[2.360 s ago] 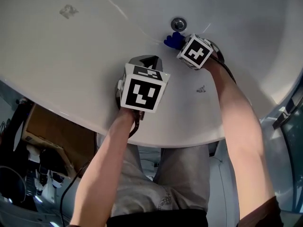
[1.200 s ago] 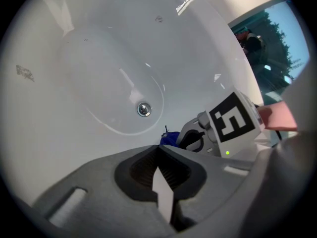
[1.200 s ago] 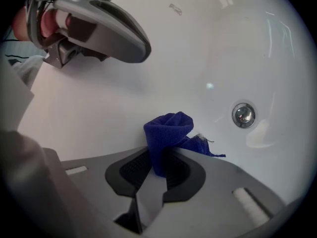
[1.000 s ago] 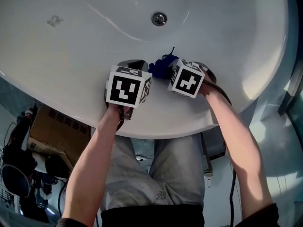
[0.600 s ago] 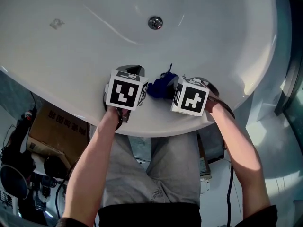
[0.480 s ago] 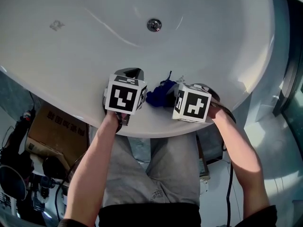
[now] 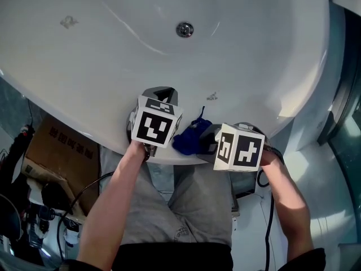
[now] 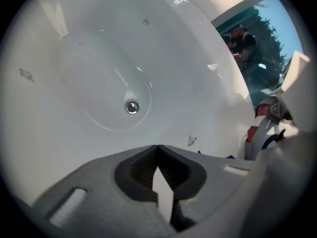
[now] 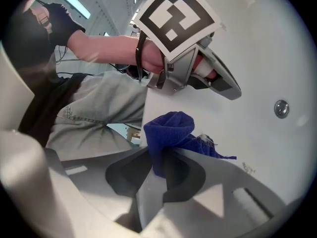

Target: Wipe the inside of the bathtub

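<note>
A white bathtub [image 7: 84,66] fills the head view, its round metal drain [image 7: 184,29] at the top middle. My right gripper [image 7: 200,143] is shut on a blue cloth [image 7: 189,138] that rests on the tub's near rim. In the right gripper view the cloth [image 9: 167,133] bulges out between the jaws. My left gripper [image 7: 159,97] hovers just left of the cloth over the near wall, shut with nothing in it. The left gripper view shows the drain [image 8: 131,107] ahead and the left gripper [image 8: 157,150] with its jaws closed together.
A small grey speck [image 7: 212,96] lies on the tub wall near the cloth, and another mark [image 7: 69,22] sits far left. A cardboard box [image 7: 48,145] and cables lie on the floor at lower left. A glass panel [image 7: 344,95] borders the tub on the right.
My right gripper has dragged the blue cloth from beside the drain back up the near wall onto the rim. The left gripper has stayed near the rim, shifting only slightly.
</note>
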`<state>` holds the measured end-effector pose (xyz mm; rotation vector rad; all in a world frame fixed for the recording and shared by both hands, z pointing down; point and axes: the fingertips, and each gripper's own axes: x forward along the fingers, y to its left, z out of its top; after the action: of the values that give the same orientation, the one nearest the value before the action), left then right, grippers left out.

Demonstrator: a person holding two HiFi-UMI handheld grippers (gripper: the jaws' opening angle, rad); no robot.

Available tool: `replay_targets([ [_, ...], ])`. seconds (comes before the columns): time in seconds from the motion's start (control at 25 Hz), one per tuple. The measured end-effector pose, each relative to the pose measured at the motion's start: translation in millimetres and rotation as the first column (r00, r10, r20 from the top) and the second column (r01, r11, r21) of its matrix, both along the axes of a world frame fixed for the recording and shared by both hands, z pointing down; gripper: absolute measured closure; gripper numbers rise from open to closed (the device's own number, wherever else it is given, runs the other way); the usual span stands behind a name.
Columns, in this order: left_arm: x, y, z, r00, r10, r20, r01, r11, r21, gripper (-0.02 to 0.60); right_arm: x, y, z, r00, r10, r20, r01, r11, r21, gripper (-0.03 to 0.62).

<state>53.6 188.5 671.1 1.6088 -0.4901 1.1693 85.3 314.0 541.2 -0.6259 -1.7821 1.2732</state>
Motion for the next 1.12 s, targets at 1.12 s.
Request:
replay_targets([
  [1.12, 10, 4, 40, 0.953, -0.298, 0.061, 0.302, 0.951, -0.061, 0.580, 44, -151, 208, 0.949, -0.174, -0.263, 0.270, 0.879, 0.393, 0.526],
])
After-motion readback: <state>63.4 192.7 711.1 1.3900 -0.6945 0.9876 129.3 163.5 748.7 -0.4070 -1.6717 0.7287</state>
